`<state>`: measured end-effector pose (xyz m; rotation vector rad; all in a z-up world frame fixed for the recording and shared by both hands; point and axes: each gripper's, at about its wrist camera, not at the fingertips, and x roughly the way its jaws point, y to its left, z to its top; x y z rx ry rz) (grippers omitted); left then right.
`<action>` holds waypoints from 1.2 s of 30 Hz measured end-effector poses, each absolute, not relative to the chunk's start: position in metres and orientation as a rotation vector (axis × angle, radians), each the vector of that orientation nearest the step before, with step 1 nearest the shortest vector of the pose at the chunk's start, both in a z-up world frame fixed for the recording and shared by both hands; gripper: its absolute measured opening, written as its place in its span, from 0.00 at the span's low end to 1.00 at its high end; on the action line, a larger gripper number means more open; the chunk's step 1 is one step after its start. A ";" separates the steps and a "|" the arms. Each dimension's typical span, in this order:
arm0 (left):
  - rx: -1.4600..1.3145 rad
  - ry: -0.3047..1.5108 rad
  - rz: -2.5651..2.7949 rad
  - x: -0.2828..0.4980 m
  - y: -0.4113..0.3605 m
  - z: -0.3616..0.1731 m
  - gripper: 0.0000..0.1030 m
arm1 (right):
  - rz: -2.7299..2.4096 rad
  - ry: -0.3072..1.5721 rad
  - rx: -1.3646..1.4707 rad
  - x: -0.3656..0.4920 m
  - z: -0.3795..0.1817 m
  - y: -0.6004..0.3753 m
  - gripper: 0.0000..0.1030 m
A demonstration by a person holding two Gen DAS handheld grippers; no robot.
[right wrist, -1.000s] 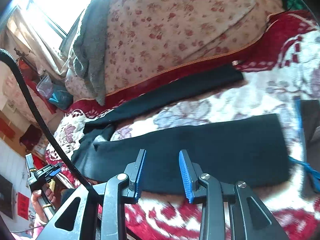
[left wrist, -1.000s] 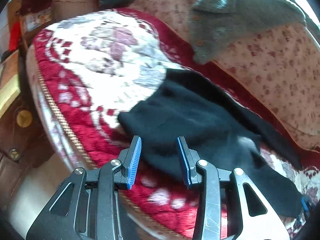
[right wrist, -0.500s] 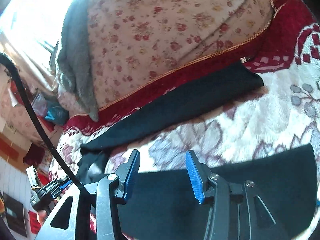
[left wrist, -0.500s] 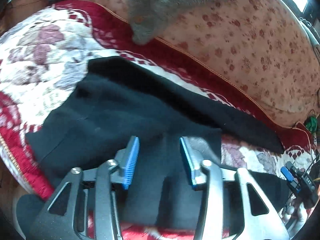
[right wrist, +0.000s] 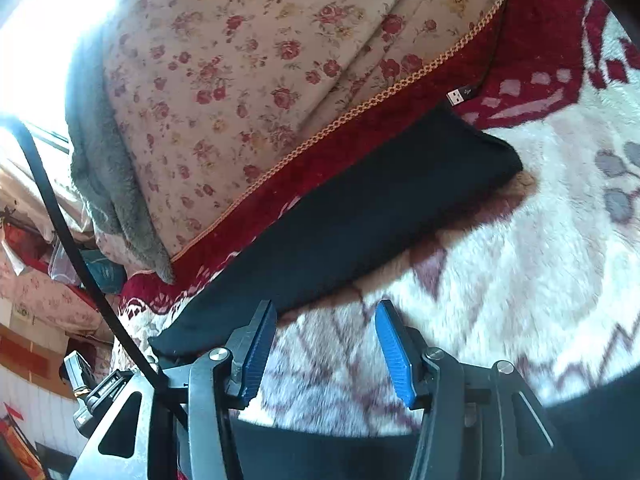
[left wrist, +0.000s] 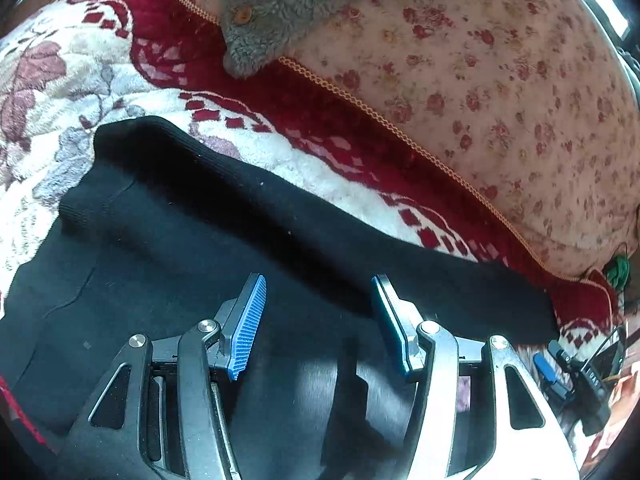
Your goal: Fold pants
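Black pants [left wrist: 180, 240] lie spread on a red and white floral blanket [left wrist: 60, 80], the waist to the left. My left gripper [left wrist: 318, 280] hovers over the upper part where the legs split. Its jaws are opening and press on nothing, with cloth only beneath them. In the right wrist view the far leg [right wrist: 360, 208] runs as a black strip from lower left to upper right, and the near leg [right wrist: 320, 452] lies under the gripper's body. My right gripper [right wrist: 326, 306] hangs above the white blanket [right wrist: 520, 280] between the two legs, its jaws opening and empty.
A rose-print cushion back [left wrist: 500, 100] rises behind the blanket, with a grey fleece garment [left wrist: 272, 8] draped over it. A USB plug [right wrist: 458, 96] on a dark cable lies by the far leg's cuff. My own black cable [right wrist: 60, 220] crosses the left side.
Both grippers have moved forward and lower over the pants while their jaws widened. The left went from the couch's edge to over the pants. The right passed from the near leg to the gap.
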<state>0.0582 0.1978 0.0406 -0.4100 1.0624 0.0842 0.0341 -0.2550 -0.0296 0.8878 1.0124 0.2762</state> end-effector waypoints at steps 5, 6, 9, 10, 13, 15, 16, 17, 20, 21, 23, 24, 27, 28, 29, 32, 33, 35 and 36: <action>-0.441 1.052 0.113 0.073 0.202 0.034 0.53 | 0.263 0.996 0.900 0.051 -0.035 -0.255 0.48; -0.448 1.041 0.126 0.076 0.204 0.033 0.53 | 0.261 0.995 0.904 0.056 -0.035 -0.255 0.48; -0.453 1.045 0.138 0.085 0.206 0.030 0.53 | 0.250 0.987 0.918 0.067 -0.039 -0.258 0.49; -0.452 1.045 0.140 0.088 0.206 0.029 0.53 | 0.249 0.984 0.923 0.071 -0.040 -0.258 0.49; -0.439 1.043 0.152 0.096 0.205 0.029 0.53 | 0.241 0.979 0.945 0.080 -0.045 -0.258 0.49; -0.434 1.048 0.159 0.101 0.203 0.028 0.53 | 0.237 0.973 0.954 0.084 -0.047 -0.259 0.49; -0.431 1.049 0.163 0.103 0.202 0.028 0.53 | 0.234 0.970 0.958 0.086 -0.048 -0.259 0.49; -0.425 1.049 0.170 0.104 0.202 0.027 0.53 | 0.233 0.969 0.960 0.087 -0.049 -0.259 0.49; -0.419 1.051 0.193 0.107 0.200 0.027 0.53 | 0.237 0.965 0.960 0.090 -0.050 -0.259 0.49; -0.422 1.048 0.200 0.108 0.199 0.027 0.53 | 0.240 0.963 0.958 0.090 -0.050 -0.258 0.49; -0.430 1.040 0.208 0.107 0.199 0.027 0.53 | 0.248 0.958 0.948 0.091 -0.050 -0.258 0.47; -0.433 1.033 0.206 0.107 0.199 0.027 0.44 | 0.250 0.957 0.941 0.091 -0.050 -0.258 0.42; -0.439 1.042 0.182 0.108 0.201 0.026 0.16 | 0.275 0.955 0.938 0.092 -0.052 -0.256 0.24; -0.452 1.042 0.173 0.107 0.202 0.025 0.13 | 0.286 0.946 0.936 0.091 -0.051 -0.256 0.21; -0.455 1.040 0.171 0.105 0.203 0.026 0.12 | 0.292 0.935 0.933 0.091 -0.049 -0.255 0.17; -0.447 1.021 0.166 0.098 0.202 0.033 0.11 | 0.316 0.895 0.897 0.087 -0.036 -0.253 0.13; -0.443 1.015 0.165 0.096 0.201 0.036 0.11 | 0.322 0.891 0.877 0.086 -0.032 -0.252 0.13; -0.432 1.001 0.161 0.090 0.200 0.043 0.10 | 0.331 0.884 0.848 0.081 -0.025 -0.251 0.12; -0.427 0.994 0.159 0.088 0.199 0.046 0.10 | 0.335 0.881 0.848 0.078 -0.023 -0.251 0.12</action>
